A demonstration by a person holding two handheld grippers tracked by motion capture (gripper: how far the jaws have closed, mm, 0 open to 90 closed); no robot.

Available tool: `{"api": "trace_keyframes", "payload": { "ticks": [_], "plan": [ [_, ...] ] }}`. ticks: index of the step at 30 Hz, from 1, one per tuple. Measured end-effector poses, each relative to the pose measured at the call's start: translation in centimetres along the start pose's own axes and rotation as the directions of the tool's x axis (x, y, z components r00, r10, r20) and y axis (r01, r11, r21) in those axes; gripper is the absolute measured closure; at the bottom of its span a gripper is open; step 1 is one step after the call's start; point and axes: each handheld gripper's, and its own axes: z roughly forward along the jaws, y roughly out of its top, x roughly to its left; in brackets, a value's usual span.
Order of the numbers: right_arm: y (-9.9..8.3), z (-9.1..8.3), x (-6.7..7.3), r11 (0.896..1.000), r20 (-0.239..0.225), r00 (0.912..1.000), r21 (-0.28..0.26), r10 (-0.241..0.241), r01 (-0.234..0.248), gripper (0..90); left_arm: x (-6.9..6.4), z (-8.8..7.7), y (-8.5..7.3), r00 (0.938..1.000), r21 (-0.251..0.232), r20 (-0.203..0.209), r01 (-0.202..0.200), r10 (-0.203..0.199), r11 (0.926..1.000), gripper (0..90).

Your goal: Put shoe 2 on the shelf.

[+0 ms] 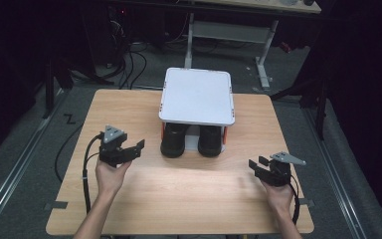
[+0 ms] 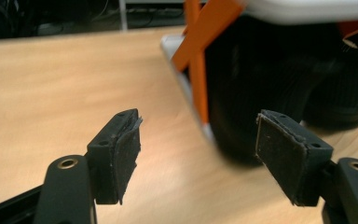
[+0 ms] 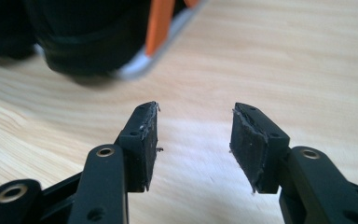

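Your left tool sits over the near-left part of the wooden desk, held in your left hand, with its jaws spread apart and nothing between them. In the left gripper view the two black pads stand wide, and past them you look at the left boot, blurred, with an orange brace of the rack crossing in front of it.

Your right tool rests over the near-right part of the desk, in your right hand, well apart from the left one. Its jaws also stand apart and grip nothing; in the right gripper view bare wood shows between the pads.

The pair of black boots stands at the middle of the desk, toes toward you, side by side and just about touching. They sit on the lower level of a small rack under its white top shelf, which covers their back parts. The left boot is the one nearer your left tool, the right boot nearer your right tool. Neither tool touches a boot or the rack. An orange upright and the pale edge of the rack's base show at the top of the right gripper view, beside the right boot's dark toe.
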Motion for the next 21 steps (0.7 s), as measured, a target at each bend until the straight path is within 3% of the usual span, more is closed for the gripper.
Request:
{"api": "trace_keyframes", "payload": {
  "ticks": [4,7,10,16,21],
  "plan": [
    [-0.9,0.4,-0.4,0.999,0.021,0.9998,0.036,0.003,-0.004,50.9,2.2,-1.0,-1.8,0.9985,0.022,-0.055,0.004,-0.003,0.9998,30.8],
    [-1.4,0.8,-0.7,0.998,0.028,0.9996,0.067,0.002,-0.004,50.5,4.0,-1.3,-3.2,0.9940,0.046,-0.110,0.008,-0.003,0.9989,30.6],
    [-1.8,1.0,-1.0,0.997,0.041,0.9992,0.079,0.000,-0.004,50.4,5.1,-1.6,-4.1,0.9903,0.056,-0.137,0.026,-0.018,0.9981,30.7],
    [-2.1,1.2,-1.3,0.995,0.059,0.9982,0.104,-0.001,-0.006,50.0,6.7,-1.8,-5.4,0.9819,0.060,-0.187,0.043,-0.031,0.9973,30.7],
    [-2.2,1.5,-1.8,0.992,0.069,0.9976,0.129,-0.001,-0.008,48.5,7.4,-1.5,-6.1,0.9740,0.057,-0.226,0.005,0.008,0.9983,31.0]
  ]
}}
